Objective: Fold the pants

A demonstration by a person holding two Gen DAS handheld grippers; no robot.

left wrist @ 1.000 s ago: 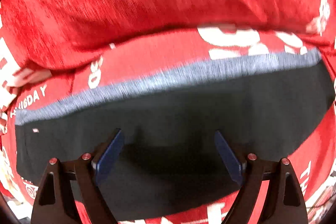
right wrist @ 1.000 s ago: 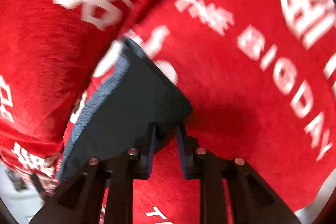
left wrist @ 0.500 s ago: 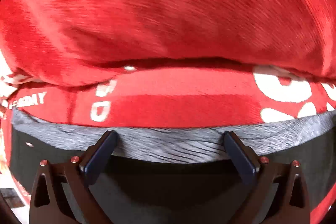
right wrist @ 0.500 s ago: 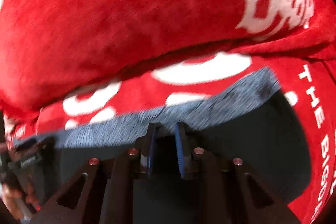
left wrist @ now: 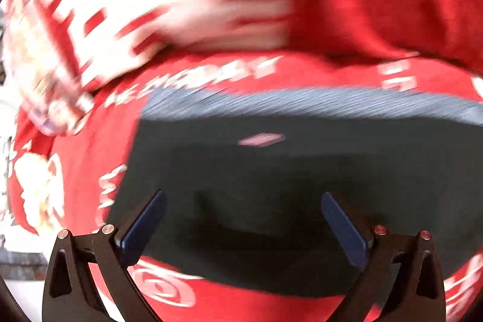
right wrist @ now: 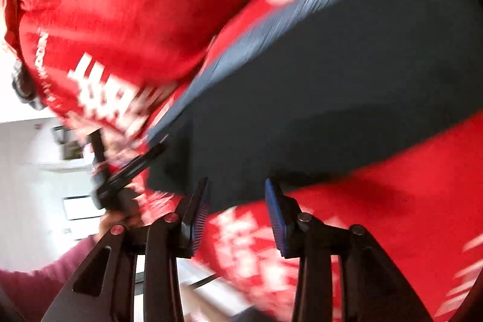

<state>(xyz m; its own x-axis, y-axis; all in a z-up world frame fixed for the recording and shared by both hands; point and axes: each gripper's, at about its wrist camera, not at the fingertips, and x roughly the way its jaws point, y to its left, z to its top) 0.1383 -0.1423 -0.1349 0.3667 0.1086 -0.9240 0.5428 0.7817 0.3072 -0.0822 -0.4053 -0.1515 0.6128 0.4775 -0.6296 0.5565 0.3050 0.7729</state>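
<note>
The dark pants [left wrist: 271, 186] lay flat on a red printed cloth [left wrist: 377, 5]. The left tool [left wrist: 243, 224] hovered spread wide above them, holding nothing. The right tool [right wrist: 237, 208] stood parted at their edge, gripping nothing.

Pants [left wrist: 271, 186] matt dark cloth (ribbed grey waistband); blanket [left wrist: 377, 5] fuzzy red fabric.

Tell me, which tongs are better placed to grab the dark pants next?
Probably the right tongs. They sit open right at the edge of the dark pants, so closing could pinch it. The left tongs are open wide over the flat middle, with no edge between them.
</note>
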